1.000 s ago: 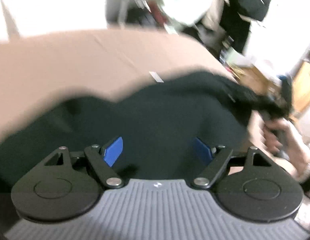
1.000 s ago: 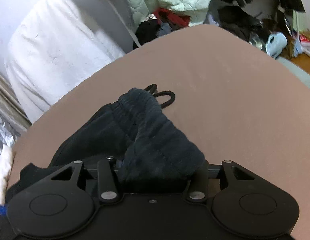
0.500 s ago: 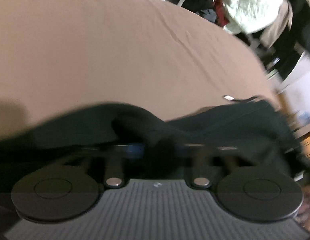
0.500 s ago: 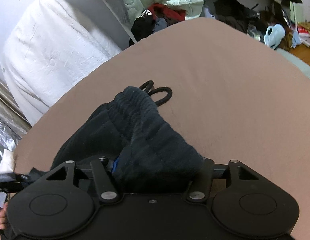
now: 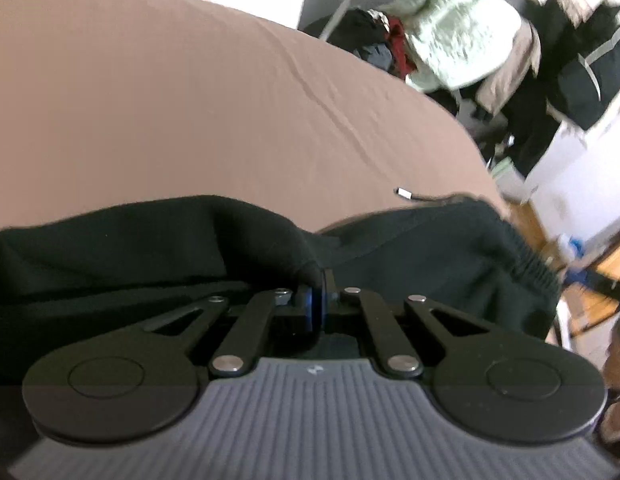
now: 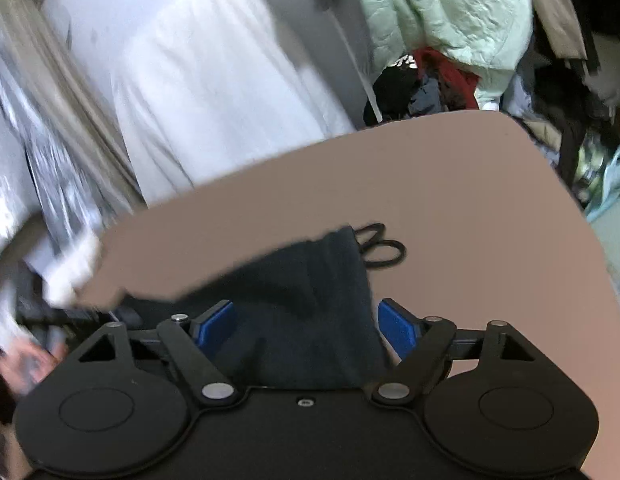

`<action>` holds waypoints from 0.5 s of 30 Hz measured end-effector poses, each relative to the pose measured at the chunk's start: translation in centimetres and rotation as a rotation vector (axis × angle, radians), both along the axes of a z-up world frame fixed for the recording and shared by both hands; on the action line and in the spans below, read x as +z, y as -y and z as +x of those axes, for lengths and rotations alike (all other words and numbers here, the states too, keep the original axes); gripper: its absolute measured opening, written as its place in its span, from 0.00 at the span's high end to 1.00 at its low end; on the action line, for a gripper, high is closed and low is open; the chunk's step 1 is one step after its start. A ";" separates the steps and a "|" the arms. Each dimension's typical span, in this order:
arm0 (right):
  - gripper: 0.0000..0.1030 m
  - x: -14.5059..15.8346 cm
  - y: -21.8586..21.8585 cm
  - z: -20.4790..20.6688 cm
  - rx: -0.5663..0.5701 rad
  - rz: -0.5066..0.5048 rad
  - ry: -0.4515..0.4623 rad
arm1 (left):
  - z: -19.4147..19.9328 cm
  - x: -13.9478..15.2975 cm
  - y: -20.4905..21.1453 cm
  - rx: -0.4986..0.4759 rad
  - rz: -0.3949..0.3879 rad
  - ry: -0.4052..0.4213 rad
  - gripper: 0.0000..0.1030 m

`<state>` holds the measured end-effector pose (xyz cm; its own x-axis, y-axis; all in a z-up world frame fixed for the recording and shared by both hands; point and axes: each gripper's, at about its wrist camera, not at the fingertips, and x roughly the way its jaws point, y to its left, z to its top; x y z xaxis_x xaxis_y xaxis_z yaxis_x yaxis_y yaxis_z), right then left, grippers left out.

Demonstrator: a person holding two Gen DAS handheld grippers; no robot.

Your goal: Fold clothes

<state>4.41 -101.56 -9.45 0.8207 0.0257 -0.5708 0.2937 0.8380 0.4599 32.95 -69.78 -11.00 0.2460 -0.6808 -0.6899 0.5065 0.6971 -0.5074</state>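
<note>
A black garment lies bunched across the near part of the brown bed sheet. My left gripper is shut on a raised fold of it, blue pads together. The ribbed waistband lies to the right, and a drawstring tip rests on the sheet. In the right wrist view the garment lies below and between the blue pads of my right gripper. Its jaws are opening and the pads stand clear of the cloth. The drawstring loops lie just beyond the garment.
A mint quilted jacket and a heap of dark and red clothes sit past the far end of the bed. A white covered bundle stands at the back left. A hand shows at the lower left.
My left gripper went from wide open to shut on a fold of the garment and dropped lower. My right gripper let go of the bunched cloth, opened wide and lifted.
</note>
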 end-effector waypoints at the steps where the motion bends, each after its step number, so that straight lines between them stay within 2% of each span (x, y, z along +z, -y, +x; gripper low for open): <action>1: 0.19 -0.2 0.4 -0.2 -0.018 0.030 0.023 | 0.3 -0.2 0.0 0.008 -0.016 -0.013 0.94; 2: 0.19 -0.3 0.8 -0.4 -0.037 0.060 0.045 | 0.7 -0.4 0.2 0.008 -0.028 -0.028 0.92; 4: 0.19 -0.1 1.6 0.6 -0.045 0.029 0.067 | 1.4 -1.0 0.9 -0.015 -0.044 -0.049 0.80; 6: 0.19 0.1 2.9 3.3 0.041 0.038 0.090 | 1.9 -1.4 1.4 -0.028 -0.057 -0.050 0.75; 7: 0.20 -0.4 4.1 5.7 0.134 0.102 0.068 | 2.1 -1.6 1.6 -0.026 -0.063 -0.057 0.73; 9: 0.20 -1.4 5.7 9.6 0.166 0.184 -0.049 | 2.4 -1.8 1.9 -0.018 -0.067 -0.080 0.69; 11: 0.20 -2.4 5.5 11.6 0.185 0.136 -0.105 | 2.3 -1.8 2.4 -0.031 -0.042 -0.081 0.69; 14: 0.20 -3.8 5.2 14.5 0.214 0.063 -0.188 | 2.1 -1.9 2.8 -0.064 -0.004 -0.070 0.58; 15: 0.20 -4.5 5.1 14.8 0.218 0.065 -0.191 | 2.1 -2.1 3.0 -0.068 0.002 -0.068 0.57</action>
<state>19.18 -106.67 -13.94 0.6695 0.2313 -0.7059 0.1963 0.8614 0.4685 35.00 -72.77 -13.08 0.1521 -0.6930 -0.7048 0.5169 0.6635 -0.5409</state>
